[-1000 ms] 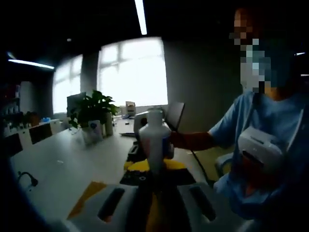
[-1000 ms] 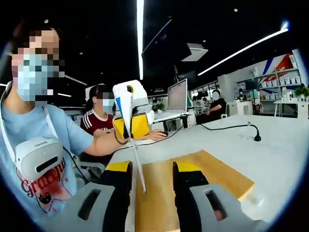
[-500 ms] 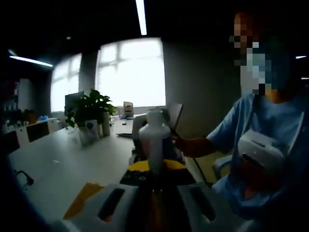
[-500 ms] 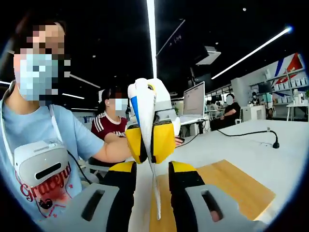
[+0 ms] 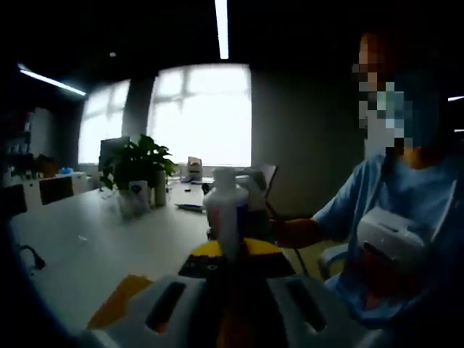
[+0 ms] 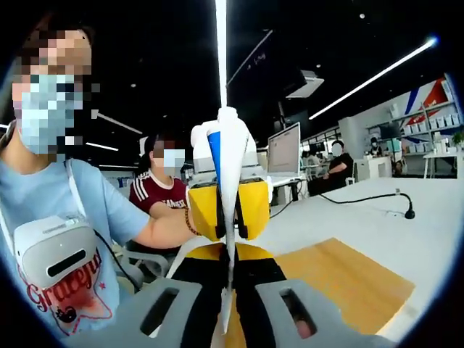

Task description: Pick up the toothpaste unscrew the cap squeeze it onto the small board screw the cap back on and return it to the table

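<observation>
Toothpaste [image 6: 227, 190], a flat white tube, stands pinched between both grippers' closed fingers above the smooth wooden board [image 6: 348, 279].

Views face each other, close, sharing toothpaste [image 5: 226, 210].

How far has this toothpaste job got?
Done: the toothpaste tube is off the table, held up between both claws. In hand: the right claw is shut on the tube's flat tail, the left claw grips near its cap end. Left: nothing visible on the wooden board yet; recapping, returning.
</observation>
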`<act>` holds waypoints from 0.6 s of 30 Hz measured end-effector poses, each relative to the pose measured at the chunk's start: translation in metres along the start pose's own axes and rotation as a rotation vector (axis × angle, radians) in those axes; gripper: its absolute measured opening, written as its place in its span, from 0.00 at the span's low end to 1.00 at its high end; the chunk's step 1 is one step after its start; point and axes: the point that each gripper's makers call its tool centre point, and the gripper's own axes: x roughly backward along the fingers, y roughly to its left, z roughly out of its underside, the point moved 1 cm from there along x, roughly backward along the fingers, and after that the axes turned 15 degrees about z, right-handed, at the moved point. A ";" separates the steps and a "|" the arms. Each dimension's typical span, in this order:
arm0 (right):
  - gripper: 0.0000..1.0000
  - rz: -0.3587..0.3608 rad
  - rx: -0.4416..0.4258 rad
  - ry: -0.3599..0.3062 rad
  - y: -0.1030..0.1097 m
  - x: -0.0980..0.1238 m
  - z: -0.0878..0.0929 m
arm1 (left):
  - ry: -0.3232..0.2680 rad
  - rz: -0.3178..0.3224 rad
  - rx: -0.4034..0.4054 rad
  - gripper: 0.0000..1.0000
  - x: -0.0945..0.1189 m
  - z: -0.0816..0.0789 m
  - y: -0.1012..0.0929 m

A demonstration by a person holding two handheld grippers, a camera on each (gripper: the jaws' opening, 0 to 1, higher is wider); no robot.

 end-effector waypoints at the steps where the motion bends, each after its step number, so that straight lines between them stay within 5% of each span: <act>1: 0.02 -0.005 -0.051 0.010 0.000 0.001 0.001 | 0.004 -0.020 -0.009 0.07 0.000 0.001 0.003; 4: 0.02 -0.023 -0.104 0.012 0.000 0.002 0.002 | -0.017 -0.038 0.021 0.10 0.003 0.001 0.009; 10: 0.02 -0.025 -0.185 -0.003 -0.008 0.007 -0.004 | -0.175 -0.067 0.119 0.09 0.019 -0.009 0.017; 15: 0.02 -0.013 -0.201 0.035 -0.013 0.009 0.001 | -0.142 -0.083 0.079 0.10 0.025 -0.004 0.014; 18: 0.02 -0.027 -0.284 0.045 -0.014 0.009 0.002 | -0.071 -0.168 0.003 0.13 0.033 0.000 0.018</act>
